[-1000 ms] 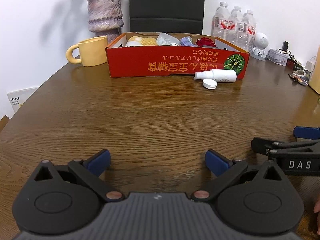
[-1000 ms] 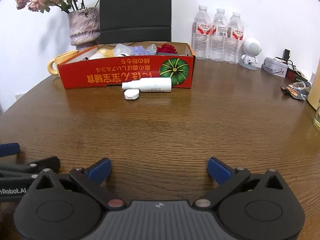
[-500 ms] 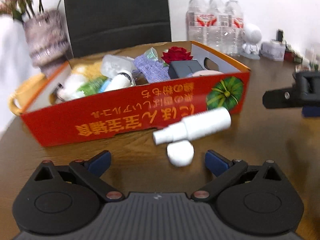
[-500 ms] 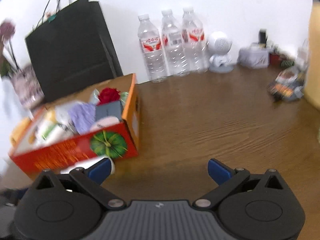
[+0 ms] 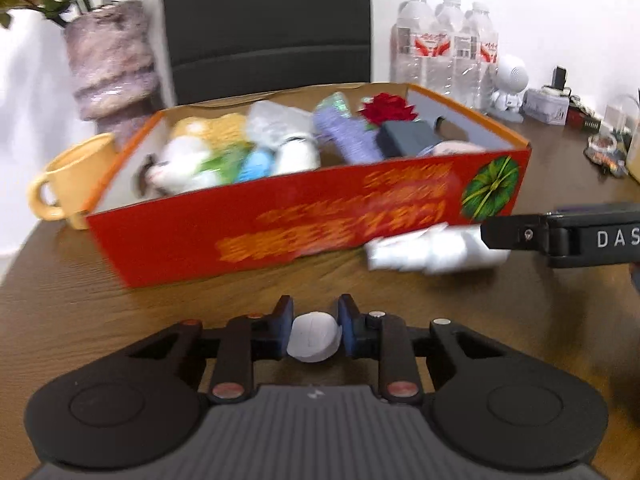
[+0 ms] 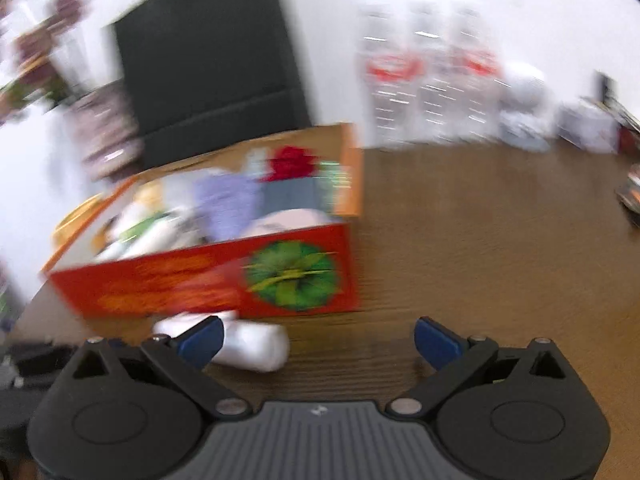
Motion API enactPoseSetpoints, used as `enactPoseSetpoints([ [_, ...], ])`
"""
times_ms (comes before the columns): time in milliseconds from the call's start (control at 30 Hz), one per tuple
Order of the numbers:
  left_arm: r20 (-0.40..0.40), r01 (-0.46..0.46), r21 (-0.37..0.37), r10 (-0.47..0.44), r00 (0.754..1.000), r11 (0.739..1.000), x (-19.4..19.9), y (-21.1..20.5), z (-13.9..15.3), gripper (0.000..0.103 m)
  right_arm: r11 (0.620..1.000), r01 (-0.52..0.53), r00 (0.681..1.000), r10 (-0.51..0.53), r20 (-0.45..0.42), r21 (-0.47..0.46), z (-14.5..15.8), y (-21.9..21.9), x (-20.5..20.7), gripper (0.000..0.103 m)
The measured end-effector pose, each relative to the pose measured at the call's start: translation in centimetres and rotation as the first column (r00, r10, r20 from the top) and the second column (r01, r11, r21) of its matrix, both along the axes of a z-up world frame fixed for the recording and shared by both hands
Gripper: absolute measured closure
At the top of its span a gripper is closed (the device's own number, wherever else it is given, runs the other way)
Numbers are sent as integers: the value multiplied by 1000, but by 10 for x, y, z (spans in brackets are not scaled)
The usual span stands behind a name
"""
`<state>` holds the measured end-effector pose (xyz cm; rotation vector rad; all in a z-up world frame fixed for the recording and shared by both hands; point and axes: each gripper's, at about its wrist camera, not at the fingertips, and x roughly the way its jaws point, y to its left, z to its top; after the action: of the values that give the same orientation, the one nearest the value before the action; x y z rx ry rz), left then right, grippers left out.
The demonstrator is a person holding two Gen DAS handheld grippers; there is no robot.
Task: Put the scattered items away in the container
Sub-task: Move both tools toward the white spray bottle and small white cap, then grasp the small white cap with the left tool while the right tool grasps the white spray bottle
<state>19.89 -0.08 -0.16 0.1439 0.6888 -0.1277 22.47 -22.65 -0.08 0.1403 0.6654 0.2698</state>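
Observation:
A red cardboard box (image 5: 280, 236) (image 6: 168, 284) holds several items on the wooden table. In the left wrist view my left gripper (image 5: 314, 330) is shut on a small white round cap (image 5: 313, 337) just in front of the box. A white bottle (image 5: 432, 250) (image 6: 256, 344) lies on its side against the box's front wall. My right gripper (image 6: 316, 338) stands open, its left finger over the bottle's near end and nothing between the pads. One of its black fingers (image 5: 560, 234) reaches in from the right, at the bottle's end.
A yellow mug (image 5: 72, 182) and a vase of flowers (image 5: 112, 60) stand left of the box, with a black chair back (image 5: 264, 28) behind it. Water bottles (image 5: 444, 48) (image 6: 428, 88), a small white robot figure (image 5: 510, 88) and clutter sit at the back right.
Both grippers moved forward across the table to the box. The left gripper went from open to shut on the white cap. The right gripper came up to the lying bottle.

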Motion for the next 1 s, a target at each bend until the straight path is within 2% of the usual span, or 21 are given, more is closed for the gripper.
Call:
enactPoseSetpoints([
  [33,9,5,1,-5,1000,1000,-7,8,0,78,998,-55,998,56,14,-27,1,9,-2,4],
  [100,27,19,-48,-18,999,999,-18,22,-1,77,987,-133,990,136,29,-94,1,26,-2,7],
  [133,36,26,-73,-24,999,997,-23,30,-2,77,977,-169,984,175,31,-130,-1,36,-1,11],
  [167,30,24,-96,-21,999,995,-26,35,-1,77,971,-187,982,191,13,-150,-4,43,2,25],
  [200,26,19,-94,-17,1000,995,-28,36,0,77,965,-203,979,205,-7,-168,-7,51,4,33],
  [300,11,23,-75,-22,1000,997,-32,35,5,77,945,-231,971,240,13,-231,-8,61,-10,50],
  [333,3,26,-86,-26,1000,996,-31,37,6,77,939,-248,966,257,8,-238,-7,62,-16,61],
  [367,-5,28,-96,-29,1000,995,-31,39,8,77,932,-270,961,278,-3,-243,-4,62,-25,67],
  [433,-24,19,-123,-22,999,992,-31,45,11,77,915,-314,948,318,-27,-253,0,62,-42,68],
  [467,-31,10,-138,-15,999,990,-31,49,11,76,916,-306,949,315,-7,-258,2,61,-44,67],
  [500,-35,-2,-146,-3,999,989,-31,53,13,72,919,-295,951,310,17,-263,3,59,-44,65],
  [533,-34,1,-150,-6,999,989,-32,56,15,64,921,-284,952,305,40,-268,5,58,-45,54],
  [567,-33,4,-154,-9,999,988,-33,59,17,59,923,-272,952,300,64,-273,7,57,-46,37],
  [633,7,27,-179,-26,1000,983,-39,64,23,37,927,-249,951,289,111,-281,10,54,-48,19],
  [700,41,49,-177,-43,998,983,-44,62,26,26,930,-221,953,270,137,-294,9,54,-32,19],
  [800,26,85,-113,-82,996,990,-43,50,21,26,943,-282,953,296,58,-175,-1,49,2,24],
  [867,6,120,-68,-120,993,990,-43,44,15,26,951,-293,955,297,25,-99,-8,46,16,40],
  [933,-24,130,-22,-131,991,991,-42,41,12,26,946,-299,952,305,27,-128,-7,49,10,50],
  [1000,-13,101,20,-101,995,995,-44,45,15,26,952,-270,960,277,28,-147,-8,50,-4,57],
])
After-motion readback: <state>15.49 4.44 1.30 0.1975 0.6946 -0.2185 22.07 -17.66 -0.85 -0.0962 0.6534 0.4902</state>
